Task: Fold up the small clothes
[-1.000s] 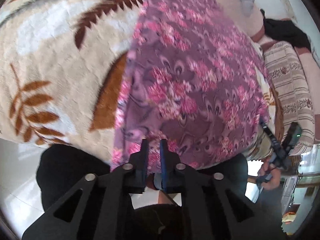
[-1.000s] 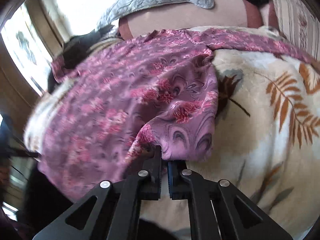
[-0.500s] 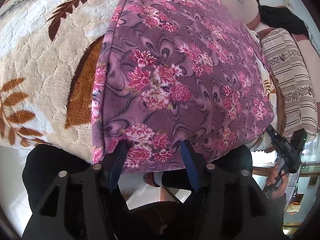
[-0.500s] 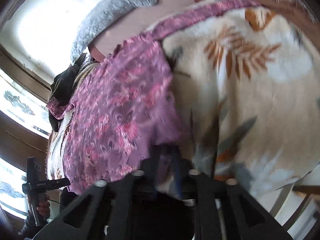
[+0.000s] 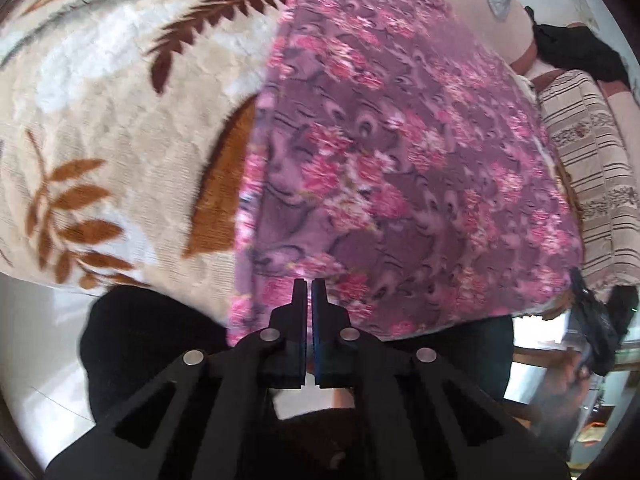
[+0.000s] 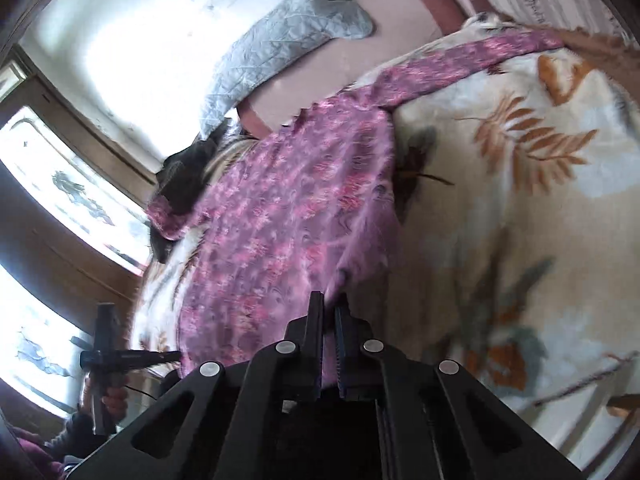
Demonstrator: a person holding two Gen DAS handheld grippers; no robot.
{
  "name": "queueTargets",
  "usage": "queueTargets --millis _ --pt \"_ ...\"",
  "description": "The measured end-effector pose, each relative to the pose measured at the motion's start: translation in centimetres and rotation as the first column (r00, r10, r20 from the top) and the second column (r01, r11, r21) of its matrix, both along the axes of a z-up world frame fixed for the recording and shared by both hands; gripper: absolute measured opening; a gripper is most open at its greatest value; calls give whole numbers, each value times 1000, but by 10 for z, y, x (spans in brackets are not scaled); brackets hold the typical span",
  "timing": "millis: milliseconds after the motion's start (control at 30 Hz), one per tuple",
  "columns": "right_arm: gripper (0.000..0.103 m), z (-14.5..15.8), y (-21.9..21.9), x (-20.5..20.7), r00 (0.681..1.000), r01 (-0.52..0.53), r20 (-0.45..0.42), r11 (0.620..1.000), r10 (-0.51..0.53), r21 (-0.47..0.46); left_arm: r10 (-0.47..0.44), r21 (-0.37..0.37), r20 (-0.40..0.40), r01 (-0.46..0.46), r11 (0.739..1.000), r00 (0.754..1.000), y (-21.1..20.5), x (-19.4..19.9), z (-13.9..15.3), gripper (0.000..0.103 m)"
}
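Observation:
A purple garment with pink flowers (image 5: 400,168) lies spread on a cream blanket with brown leaves (image 5: 100,128). My left gripper (image 5: 309,286) is shut at the garment's near hem; whether cloth sits between its fingers I cannot tell. In the right wrist view the same garment (image 6: 288,220) stretches away, one long sleeve (image 6: 460,68) reaching to the upper right. My right gripper (image 6: 329,308) is shut on the garment's near right corner, which bunches at the fingertips.
A grey quilted pillow (image 6: 288,40) and dark clothes (image 5: 576,48) lie at the bed's far end. A striped cloth (image 5: 592,168) lies beside the garment. The other hand-held gripper (image 6: 108,356) shows at the left, over the bed's edge.
My left gripper opened wide over the hem half a second ago and has shut again at the hem. My right gripper stays shut on the corner and its view has swung.

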State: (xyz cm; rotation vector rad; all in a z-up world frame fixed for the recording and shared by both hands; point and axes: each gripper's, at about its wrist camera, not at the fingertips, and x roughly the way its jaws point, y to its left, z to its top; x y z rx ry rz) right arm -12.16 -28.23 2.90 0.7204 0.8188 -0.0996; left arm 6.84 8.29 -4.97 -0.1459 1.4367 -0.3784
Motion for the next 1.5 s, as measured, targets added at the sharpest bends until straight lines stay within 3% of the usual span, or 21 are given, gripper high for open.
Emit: queueTargets --millis 100,133,200,267,300,333,367,500,600,633,733,800,867,900,933,1100,1167,1200,1267,1367,1500 --pt "1 -26 1 0 961 23 -267 980 -77 -200 19 33 -44 -18 999 999 3 3 -14 0" --pt "2 -32 1 0 948 17 -304 971 -91 -239 27 16 -56 -26 1000 998 5 3 -15 0" --pt "8 -32 -7 -5 960 55 -262 983 -100 -174 25 -15 -47 -25 1000 999 9 2 -9 0" --pt "24 -29 -15 -5 976 86 -188 990 -106 -112 17 -34 -19 -17 999 1000 10 2 0 1" --pt "50 -28 -20 -2 983 94 -145 989 -109 -110 15 -39 1 -15 999 1000 10 3 5 1" --pt "68 -26 -23 0 985 99 -127 988 -114 -119 11 -43 9 -10 999 1000 9 5 8 1" --pt "69 -28 -26 5 989 100 -99 987 -113 -124 7 -49 13 -6 999 1000 8 6 10 1" --pt "67 -39 -24 29 998 9 -57 994 -15 -105 -8 -66 3 8 998 1000 -3 7 10 7" --pt "7 -38 -13 33 989 -128 -75 991 124 -50 -13 -56 -22 12 998 1000 -15 6 3 7" --pt "4 -35 -11 32 988 -141 -69 989 138 -51 -19 -60 -23 18 998 1000 -14 2 4 7" --pt "4 -8 -14 13 993 -113 33 993 114 -28 -35 -38 -9 35 999 999 -15 2 3 8" --pt "4 -10 -26 6 1000 -27 13 1000 27 -10 -29 -21 -18 28 999 999 -18 5 -4 9" --pt "4 -30 -33 10 983 45 -171 992 -65 -116 -18 -17 -32 17 1000 999 -20 8 -10 9" --pt "1 -46 -36 12 950 61 -291 983 -111 -175 -16 -14 -31 16 1000 999 -20 8 -10 9" --pt "1 -52 -37 12 934 68 -331 977 -133 -200 -21 -11 -30 20 1000 999 -20 7 -8 9" --pt "11 -10 -32 14 984 115 -118 982 -133 -151 -36 -21 46 37 999 998 -24 11 19 11" --pt "29 3 -25 27 994 88 -54 982 -98 -166 -24 -29 103 27 999 994 -31 17 32 25" --pt "41 5 -19 36 996 66 -46 979 -76 -190 -16 -29 124 20 999 992 -34 20 33 40" --pt "41 -4 -15 48 996 37 -69 973 -54 -228 -3 -21 159 7 1000 987 -40 25 32 50" --pt "39 -50 -14 76 961 -24 -274 968 -48 -251 -23 46 125 17 999 992 -52 33 8 50" --pt "39 -41 -16 78 964 -29 -262 967 -39 -252 -73 106 158 56 993 985 -66 29 10 50"
